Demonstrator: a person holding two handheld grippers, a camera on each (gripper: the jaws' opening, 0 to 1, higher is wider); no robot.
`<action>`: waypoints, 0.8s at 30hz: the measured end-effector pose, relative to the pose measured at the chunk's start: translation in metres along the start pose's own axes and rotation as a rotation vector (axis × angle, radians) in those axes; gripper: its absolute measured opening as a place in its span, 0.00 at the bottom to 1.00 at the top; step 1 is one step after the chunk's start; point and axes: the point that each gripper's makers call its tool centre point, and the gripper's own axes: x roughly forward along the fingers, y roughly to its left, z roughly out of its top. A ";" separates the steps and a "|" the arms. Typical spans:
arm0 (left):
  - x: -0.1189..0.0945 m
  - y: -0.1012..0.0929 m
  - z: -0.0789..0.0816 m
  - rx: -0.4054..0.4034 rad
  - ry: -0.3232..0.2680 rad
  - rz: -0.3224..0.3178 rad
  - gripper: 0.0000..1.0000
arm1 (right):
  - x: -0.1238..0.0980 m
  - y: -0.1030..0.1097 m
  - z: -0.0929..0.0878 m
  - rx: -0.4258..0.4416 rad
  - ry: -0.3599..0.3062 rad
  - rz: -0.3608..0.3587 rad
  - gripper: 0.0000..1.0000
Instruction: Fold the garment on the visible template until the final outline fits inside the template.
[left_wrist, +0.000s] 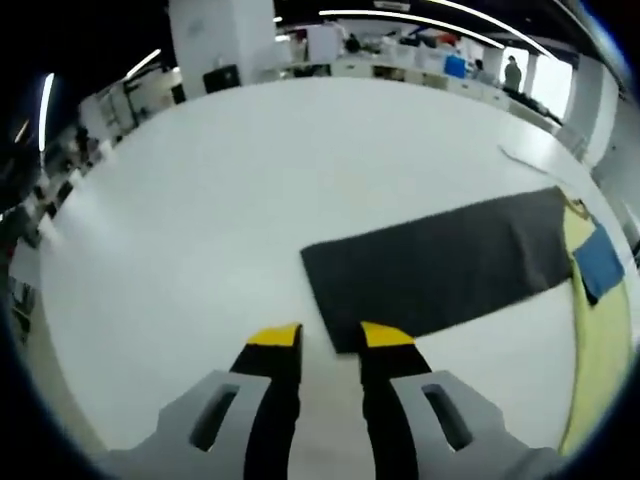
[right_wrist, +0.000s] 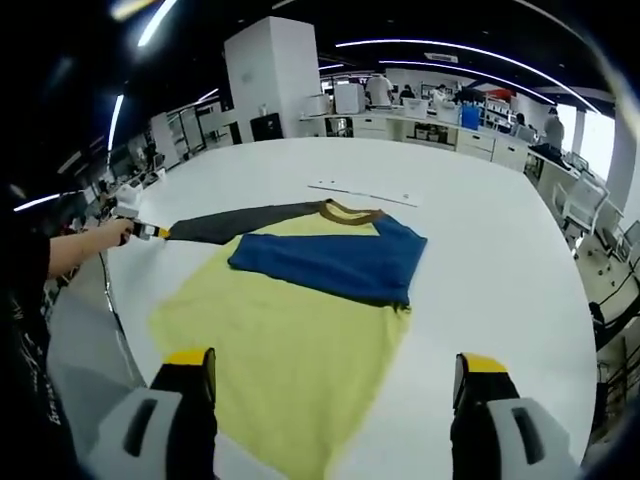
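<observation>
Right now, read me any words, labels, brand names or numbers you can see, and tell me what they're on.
None can be read.
The garment shows plain yellow, blue and dark grey panels, no print.
White table: no markings.
Background shelves and boxes: too small and blurred to read.

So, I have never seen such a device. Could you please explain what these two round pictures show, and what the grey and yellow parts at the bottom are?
Each picture comes from a small fisheye camera riding on a hand-held gripper, looking forward along its two jaws. A person holds one gripper in each hand.

In the left gripper view, the left gripper stands with its yellow-tipped jaws open at the end of the dark grey sleeve.

In the right gripper view, the right gripper is wide open and holds nothing. Before it, on the white table, lies the garment: a yellow body with a blue sleeve folded over it. The left gripper appears there too, far left, at the grey sleeve's tip.
</observation>
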 end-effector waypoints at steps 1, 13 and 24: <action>0.000 -0.001 0.000 -0.008 0.000 -0.001 0.18 | 0.000 0.000 -0.001 -0.001 0.003 0.000 0.99; 0.004 -0.005 -0.001 -0.058 0.017 0.028 0.14 | -0.005 0.002 0.008 -0.020 -0.044 -0.001 1.00; 0.011 -0.005 -0.001 -0.151 0.059 0.045 0.10 | -0.003 0.002 0.008 -0.004 -0.061 -0.002 1.00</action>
